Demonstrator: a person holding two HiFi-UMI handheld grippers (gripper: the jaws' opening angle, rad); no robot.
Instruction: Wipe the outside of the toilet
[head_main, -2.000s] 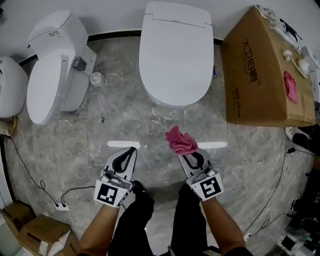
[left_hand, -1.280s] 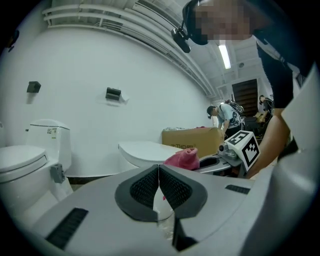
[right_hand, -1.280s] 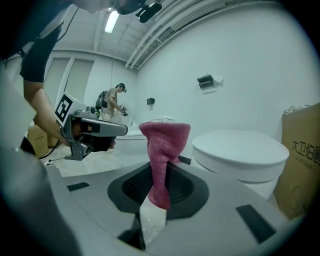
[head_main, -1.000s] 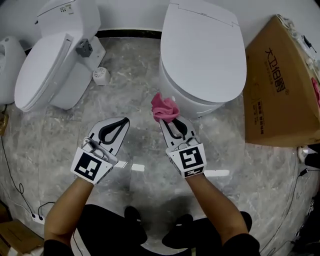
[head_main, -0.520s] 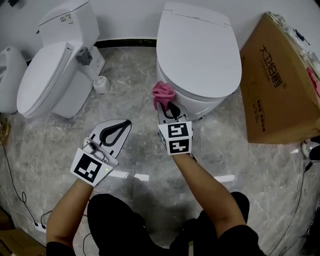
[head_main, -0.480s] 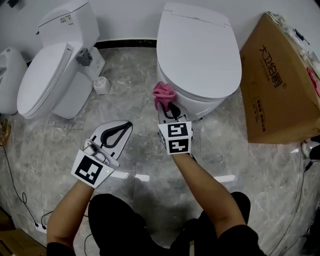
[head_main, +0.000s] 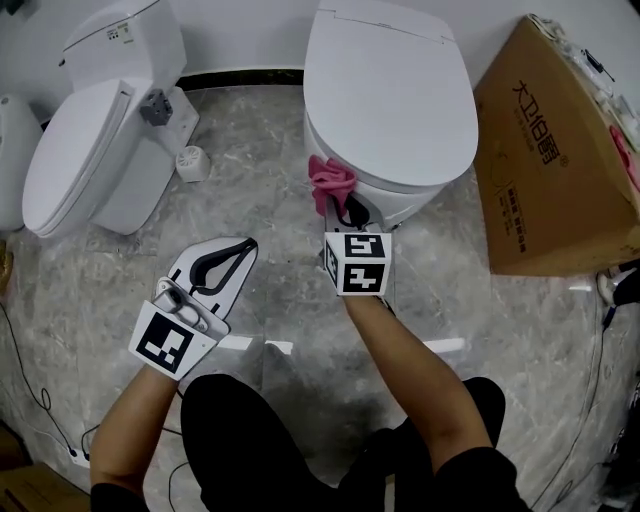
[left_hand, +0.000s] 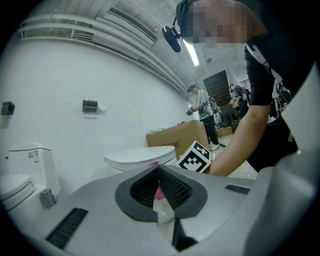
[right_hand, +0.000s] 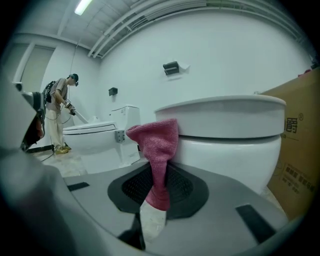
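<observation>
Slippage is the risk: right gripper (head_main: 340, 205) pinches only a narrow fold of pink cloth (head_main: 331, 178) beside the toilet (head_main: 390, 100); rubbing could tug it free; left gripper (head_main: 240, 246) pressed together, empty.

Bright, even light is coming from a ceiling lamp (right_hand: 82, 6) high up, left of the toilet (head_main: 390, 100). White streaks are glaring on the glossy floor (head_main: 120, 250) in front of it. Both gripper views are bowing and darkening at their edges.
</observation>
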